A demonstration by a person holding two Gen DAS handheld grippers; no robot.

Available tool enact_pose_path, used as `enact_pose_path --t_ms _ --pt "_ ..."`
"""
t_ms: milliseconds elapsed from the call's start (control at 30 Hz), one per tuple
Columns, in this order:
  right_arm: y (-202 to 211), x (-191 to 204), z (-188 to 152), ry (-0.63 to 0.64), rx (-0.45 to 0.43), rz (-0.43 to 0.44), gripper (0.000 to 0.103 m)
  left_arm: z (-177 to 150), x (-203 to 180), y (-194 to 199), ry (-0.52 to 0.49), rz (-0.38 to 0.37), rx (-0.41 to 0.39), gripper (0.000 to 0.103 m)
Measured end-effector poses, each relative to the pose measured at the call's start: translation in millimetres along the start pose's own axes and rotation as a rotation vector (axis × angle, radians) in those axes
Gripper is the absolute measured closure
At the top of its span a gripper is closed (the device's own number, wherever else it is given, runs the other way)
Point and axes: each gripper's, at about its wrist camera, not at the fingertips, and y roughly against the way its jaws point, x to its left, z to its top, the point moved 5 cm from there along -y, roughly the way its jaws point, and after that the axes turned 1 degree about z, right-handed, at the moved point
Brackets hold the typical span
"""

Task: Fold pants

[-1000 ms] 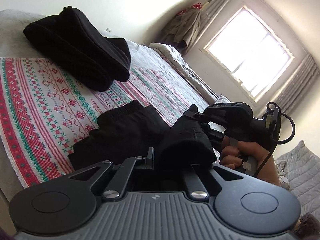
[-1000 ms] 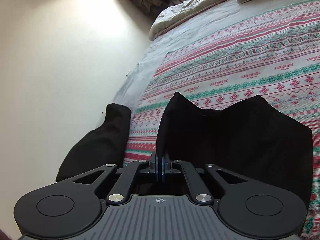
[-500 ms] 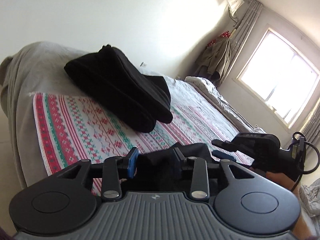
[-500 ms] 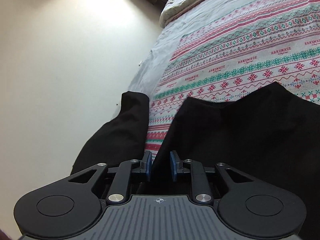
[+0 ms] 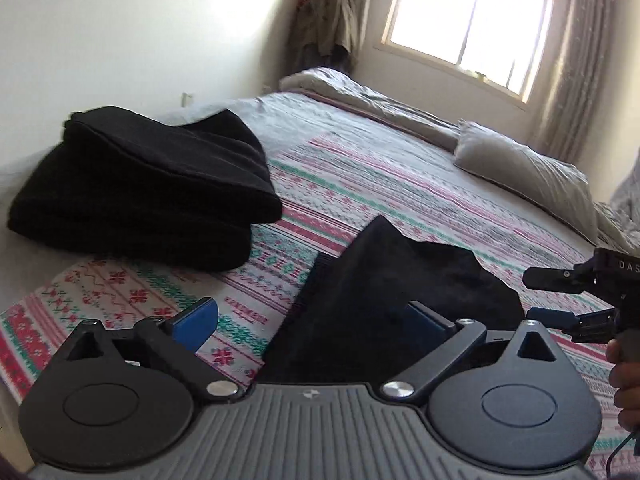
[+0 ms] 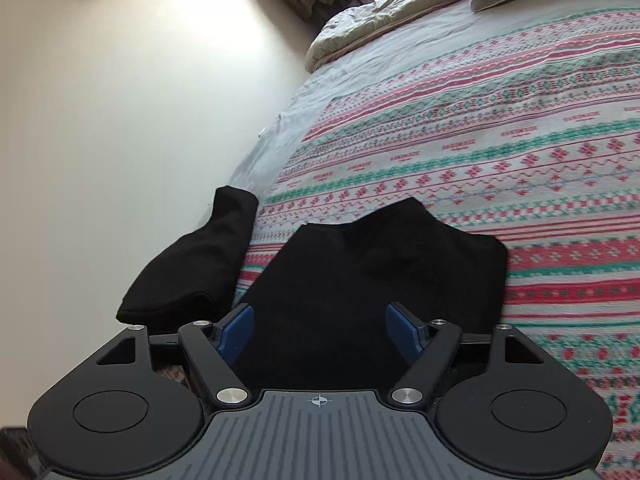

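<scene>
The black pants (image 5: 384, 280) lie folded into a small bundle on the patterned blanket (image 5: 360, 184). My left gripper (image 5: 312, 320) hovers just before the bundle's near edge, its jaws opening wide. Cloth shows between its blue pads (image 5: 198, 318), but they do not press on it. In the right wrist view the same pants (image 6: 360, 272) fill the gap of my right gripper (image 6: 320, 332), whose jaws are opening too, with both pads clear of the fabric. That right gripper (image 5: 554, 298) also shows at the left wrist view's right edge, held by a hand (image 5: 624, 368).
A stack of folded black clothes (image 5: 140, 192) sits at the blanket's left end beside the white wall (image 6: 120, 120); it is the dark pile (image 6: 192, 276) left of the pants. A pillow (image 5: 520, 168) and a rolled duvet (image 5: 360, 92) lie toward the window (image 5: 468, 16).
Both grippers were shut on the pants' raised edge; now both have let go and stand open. The pants have dropped flat, and the left gripper has rolled and drawn back.
</scene>
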Motion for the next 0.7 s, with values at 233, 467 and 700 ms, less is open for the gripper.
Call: enact_pose_path --t_ms 233,467,700 --pt "44 -37 -28 -0.008 0.028 -0.039 0.011 3 7 -34 -0.066 -0.025 0.141 0.0" --pt "53 -44 -61 0.045 0.073 -0.094 0.01 4 4 -59 -0.071 -0.236 0.314 0.0" --pt "48 -30 -81 0.174 0.032 -0.12 0.008 -9 6 -78 -0.074 -0.413 0.395 0.0"
